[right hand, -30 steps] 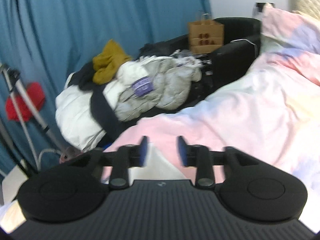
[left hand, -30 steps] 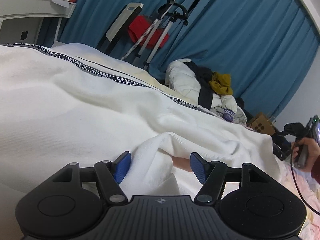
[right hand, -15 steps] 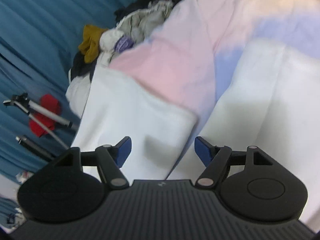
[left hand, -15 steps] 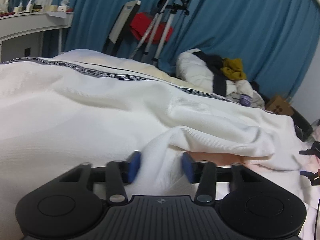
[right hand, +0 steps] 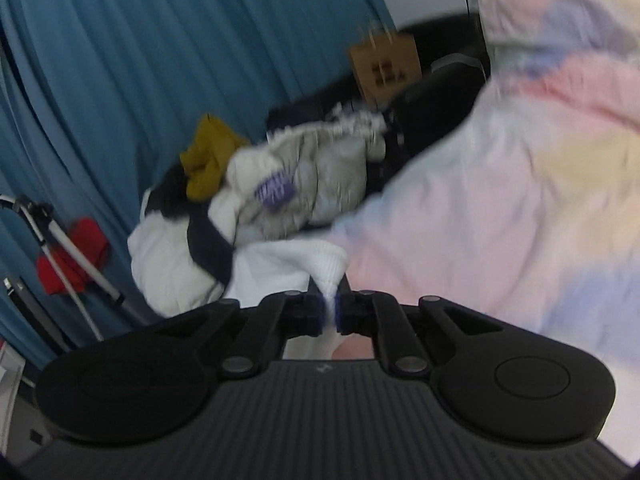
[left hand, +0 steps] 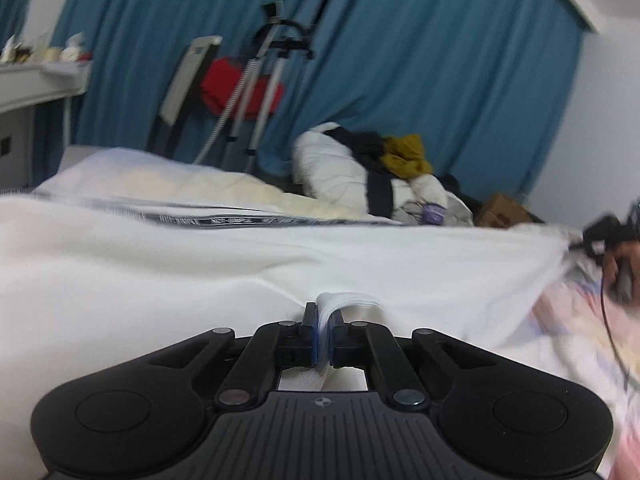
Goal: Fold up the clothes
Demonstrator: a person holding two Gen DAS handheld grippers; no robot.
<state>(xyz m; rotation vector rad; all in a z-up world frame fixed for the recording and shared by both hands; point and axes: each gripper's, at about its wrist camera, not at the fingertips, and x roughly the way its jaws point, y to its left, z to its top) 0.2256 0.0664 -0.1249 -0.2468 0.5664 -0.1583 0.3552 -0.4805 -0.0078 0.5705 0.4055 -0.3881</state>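
Observation:
A white garment (left hand: pixel 200 272) with a black lettered stripe lies spread across the bed and fills the left wrist view. My left gripper (left hand: pixel 325 334) is shut on a bunched fold of its near edge. At the far right of that view a hand holds the other gripper (left hand: pixel 612 236), and the cloth is stretched toward it. In the right wrist view my right gripper (right hand: pixel 330 308) is shut on a ribbed white corner of the same garment (right hand: pixel 288 272), above the pastel bedspread (right hand: pixel 500 200). Both views are motion-blurred.
A heap of clothes (left hand: pixel 380 176) lies beyond the bed, white, black, mustard and grey, also the clothes heap (right hand: pixel 260 192) in the right view. Blue curtains (left hand: pixel 440 60) hang behind. A garment steamer stand (left hand: pixel 260 92) with a red cloth, a brown paper bag (right hand: pixel 384 64) and a white shelf (left hand: pixel 36 84) stand around.
Both grippers were open half a second ago and have shut on the white garment. The right one swung up from looking down on the cloth. The garment is now pulled taut between them.

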